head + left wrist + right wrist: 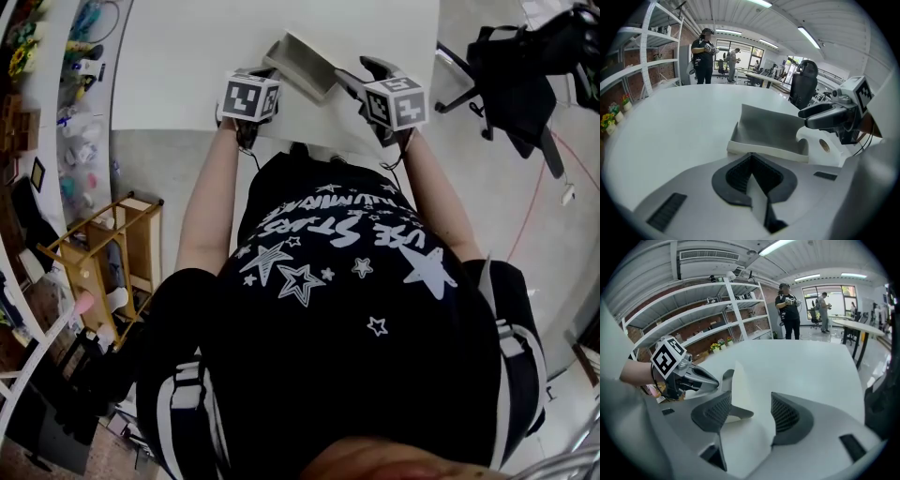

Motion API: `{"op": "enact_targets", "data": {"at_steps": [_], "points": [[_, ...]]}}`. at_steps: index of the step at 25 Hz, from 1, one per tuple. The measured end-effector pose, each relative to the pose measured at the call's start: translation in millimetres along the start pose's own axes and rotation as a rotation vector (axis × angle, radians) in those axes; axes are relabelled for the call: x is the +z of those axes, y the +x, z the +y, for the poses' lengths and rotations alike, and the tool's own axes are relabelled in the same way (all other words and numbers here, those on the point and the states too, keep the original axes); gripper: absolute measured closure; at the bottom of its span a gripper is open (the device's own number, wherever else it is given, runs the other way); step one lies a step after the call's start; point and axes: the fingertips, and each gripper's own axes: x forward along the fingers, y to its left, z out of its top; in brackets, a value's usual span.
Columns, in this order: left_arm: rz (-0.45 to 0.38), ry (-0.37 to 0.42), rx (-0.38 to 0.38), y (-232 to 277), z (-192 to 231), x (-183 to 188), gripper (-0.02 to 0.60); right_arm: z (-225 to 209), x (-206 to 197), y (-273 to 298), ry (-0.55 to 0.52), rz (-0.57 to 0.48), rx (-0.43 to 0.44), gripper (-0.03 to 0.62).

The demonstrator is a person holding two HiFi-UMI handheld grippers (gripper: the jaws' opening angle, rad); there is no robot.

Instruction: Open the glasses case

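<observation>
Two grippers flank the glasses case (305, 66), which is set on the white table (670, 122) with its lid already tipped up and the grey lining shown. Its long axis is laid crosswise just ahead of the left gripper (751, 159), whose pads are pressed together right at the near rim. Whether that rim is nipped cannot be told. One end of the case is reached in between the pads of the right gripper (750, 401) — held well apart, nothing pinched. The right is judged better placed for lifting the lid.
</observation>
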Motion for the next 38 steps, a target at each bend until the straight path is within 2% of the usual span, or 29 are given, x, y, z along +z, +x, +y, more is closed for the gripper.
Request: {"op": "enact_targets", "data": {"at_steps": [6, 14, 19, 21, 25, 29, 33, 38], "points": [[-0.041, -0.033, 0.068, -16, -6, 4, 0.569, 5, 3, -17, -0.040, -0.039, 0.045, 0.318], [-0.190, -0.145, 0.151, -65, -49, -7, 0.569, 10, -6, -60, -0.106, -0.108, 0.109, 0.323], [-0.268, -0.199, 0.194, -92, -97, -23, 0.569, 14, -25, -92, -0.133, -0.145, 0.161, 0.415], [-0.299, -0.202, 0.209, -103, -112, -25, 0.569, 23, -33, -101, -0.158, -0.148, 0.200, 0.430], [-0.339, -0.219, 0.203, -124, -136, -29, 0.569, 37, -47, -111, -0.227, -0.143, 0.223, 0.497], [-0.401, -0.244, 0.214, -148, -145, -26, 0.569, 42, -50, -118, -0.229, -0.158, 0.225, 0.541], [-0.465, -0.278, 0.205, -169, -152, -31, 0.569, 55, -56, -125, -0.209, -0.150, 0.233, 0.553], [-0.509, -0.280, 0.176, -198, -169, -58, 0.569, 86, -75, -138, -0.195, -0.147, 0.234, 0.569]]}}
